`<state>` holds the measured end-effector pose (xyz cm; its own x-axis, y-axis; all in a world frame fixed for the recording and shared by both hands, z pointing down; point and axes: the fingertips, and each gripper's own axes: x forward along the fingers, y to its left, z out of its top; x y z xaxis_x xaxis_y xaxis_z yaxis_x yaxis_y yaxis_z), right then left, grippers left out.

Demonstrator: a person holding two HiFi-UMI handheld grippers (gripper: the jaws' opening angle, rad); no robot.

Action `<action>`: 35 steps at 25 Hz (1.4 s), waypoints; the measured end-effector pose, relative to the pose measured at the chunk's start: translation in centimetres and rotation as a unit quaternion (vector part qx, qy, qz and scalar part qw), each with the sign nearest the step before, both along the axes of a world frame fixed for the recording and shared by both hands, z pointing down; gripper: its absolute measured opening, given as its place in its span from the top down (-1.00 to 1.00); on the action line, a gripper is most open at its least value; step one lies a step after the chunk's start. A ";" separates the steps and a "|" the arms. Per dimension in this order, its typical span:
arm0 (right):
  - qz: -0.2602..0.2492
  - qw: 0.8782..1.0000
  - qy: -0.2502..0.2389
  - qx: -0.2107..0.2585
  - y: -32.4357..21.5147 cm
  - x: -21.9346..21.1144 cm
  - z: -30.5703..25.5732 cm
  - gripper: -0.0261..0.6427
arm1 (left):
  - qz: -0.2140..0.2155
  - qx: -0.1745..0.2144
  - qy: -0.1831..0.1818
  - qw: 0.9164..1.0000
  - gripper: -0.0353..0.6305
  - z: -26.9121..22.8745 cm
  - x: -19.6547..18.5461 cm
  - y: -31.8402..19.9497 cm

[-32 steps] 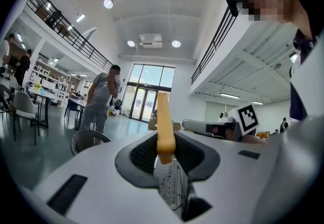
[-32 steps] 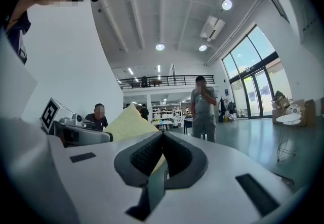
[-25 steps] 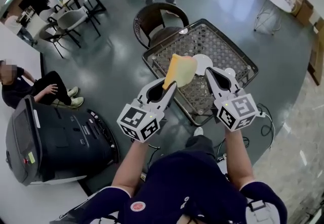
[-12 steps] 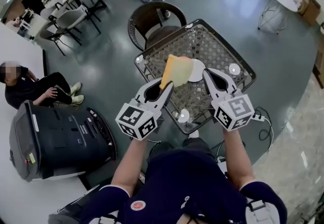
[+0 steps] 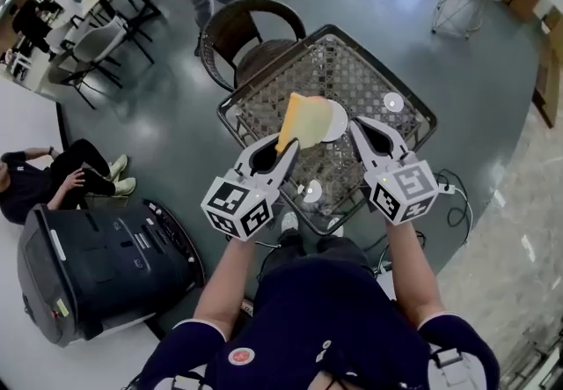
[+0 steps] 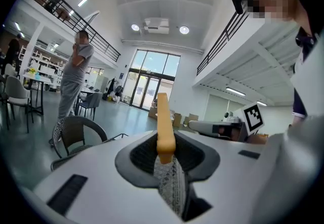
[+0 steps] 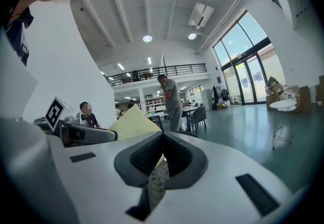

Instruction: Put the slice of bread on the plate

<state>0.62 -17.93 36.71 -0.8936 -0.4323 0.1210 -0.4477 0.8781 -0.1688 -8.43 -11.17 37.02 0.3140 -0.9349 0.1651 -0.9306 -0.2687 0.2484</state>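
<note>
The slice of bread, pale yellow with a darker crust, stands on edge in my left gripper, which is shut on its lower corner. In the left gripper view the bread shows edge-on between the jaws. It hangs above the wire-mesh table and hides part of the white plate behind it. My right gripper hovers beside the plate's right rim, jaws shut and empty. The right gripper view shows the bread to the left of its closed tips.
A brown wicker chair stands at the table's far side. Two small white discs lie on the mesh. A black case sits on the floor at the left, a seated person beyond it. Cables trail at the right.
Both grippers have moved forward over the table and sunk a little, the bread still held. The standing person behind the chair has walked off to the left.
</note>
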 end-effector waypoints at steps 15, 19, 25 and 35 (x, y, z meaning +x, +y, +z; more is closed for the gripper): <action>0.083 0.995 0.046 -0.041 -2.2 -0.5 4.8 0.90 | 0.075 -0.042 0.030 0.996 0.62 5.3 -1.5 -4.2; 0.094 0.992 0.056 -0.062 -2.8 -0.7 6.9 0.90 | 0.087 -0.067 0.041 0.993 0.62 8.0 -1.6 -5.8; 0.110 0.987 0.072 -0.092 -4.1 -0.6 10.5 0.90 | 0.096 -0.107 0.062 0.988 0.62 12.8 -1.6 -8.0; 0.123 0.977 0.100 -0.141 -6.4 -0.8 16.4 0.90 | 0.101 -0.160 0.108 0.976 0.62 19.7 -1.4 -12.0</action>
<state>-0.14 -24.36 53.12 -0.7126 -0.5553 0.4288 -0.6887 0.6705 -0.2761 -9.84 -23.21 56.73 0.5464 -0.7617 0.3482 -0.7835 -0.3181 0.5338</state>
